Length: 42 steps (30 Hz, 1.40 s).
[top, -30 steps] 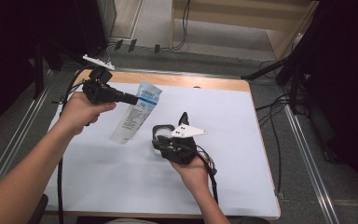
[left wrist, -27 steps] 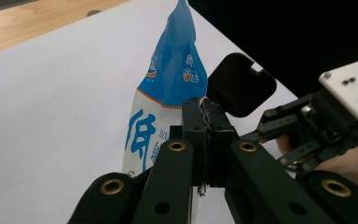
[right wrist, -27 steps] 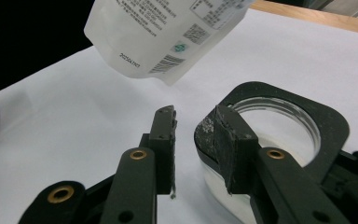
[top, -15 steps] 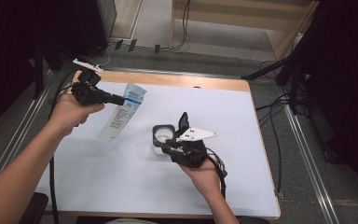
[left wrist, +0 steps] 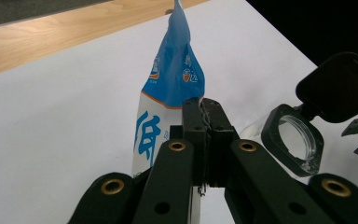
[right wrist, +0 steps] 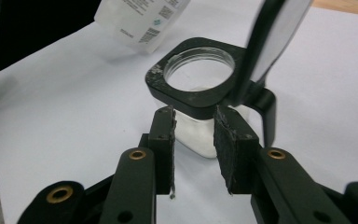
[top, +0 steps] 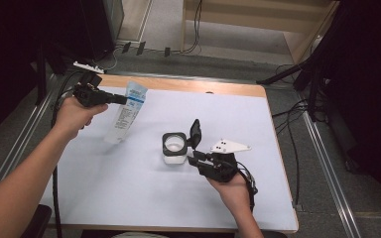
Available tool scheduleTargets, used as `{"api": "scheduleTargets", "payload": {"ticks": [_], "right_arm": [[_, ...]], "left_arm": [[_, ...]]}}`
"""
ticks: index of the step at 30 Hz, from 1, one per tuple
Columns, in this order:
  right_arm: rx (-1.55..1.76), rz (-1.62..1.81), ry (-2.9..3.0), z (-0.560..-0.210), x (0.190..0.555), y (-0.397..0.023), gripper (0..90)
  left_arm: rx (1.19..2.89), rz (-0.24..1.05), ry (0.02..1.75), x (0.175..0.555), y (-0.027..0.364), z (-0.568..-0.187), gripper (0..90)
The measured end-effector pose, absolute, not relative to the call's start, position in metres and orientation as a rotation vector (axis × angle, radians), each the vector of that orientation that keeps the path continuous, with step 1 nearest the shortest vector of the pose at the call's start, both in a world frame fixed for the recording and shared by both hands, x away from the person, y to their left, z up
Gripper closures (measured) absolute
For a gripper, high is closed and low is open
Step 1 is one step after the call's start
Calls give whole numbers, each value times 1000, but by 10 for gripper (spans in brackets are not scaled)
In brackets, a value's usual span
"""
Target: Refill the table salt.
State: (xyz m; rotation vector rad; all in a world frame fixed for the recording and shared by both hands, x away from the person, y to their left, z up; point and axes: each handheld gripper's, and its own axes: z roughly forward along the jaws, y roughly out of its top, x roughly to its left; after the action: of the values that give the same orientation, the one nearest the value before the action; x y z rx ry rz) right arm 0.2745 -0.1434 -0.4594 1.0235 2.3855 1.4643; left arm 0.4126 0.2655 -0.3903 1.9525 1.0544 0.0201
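At centre, my right gripper (top: 194, 157) clamps the open-lidded jar (top: 174, 148), white powder inside; far left, my left gripper (top: 121, 99) pinches the pouch (top: 127, 112), tilted.

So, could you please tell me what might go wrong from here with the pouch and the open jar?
The left hand-held gripper pinches the pouch only at one edge, so it may slip or swing. The jar stands open, lid hinged up; the right hand-held gripper grips only its lower body, so a knock could tip it.
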Motion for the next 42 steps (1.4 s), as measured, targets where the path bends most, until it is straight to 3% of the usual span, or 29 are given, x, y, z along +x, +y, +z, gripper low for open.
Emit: {"api": "scheduleTargets", "payload": {"ticks": [28,42], "right_arm": [[1105,1376,2350,-464,289,-172,708],[1170,1358,2320,-470,307,-180,709]], "left_arm": [[1982,89,1082,351,305,-394,900],[1978,63,1086,322,317,-413,890]]}}
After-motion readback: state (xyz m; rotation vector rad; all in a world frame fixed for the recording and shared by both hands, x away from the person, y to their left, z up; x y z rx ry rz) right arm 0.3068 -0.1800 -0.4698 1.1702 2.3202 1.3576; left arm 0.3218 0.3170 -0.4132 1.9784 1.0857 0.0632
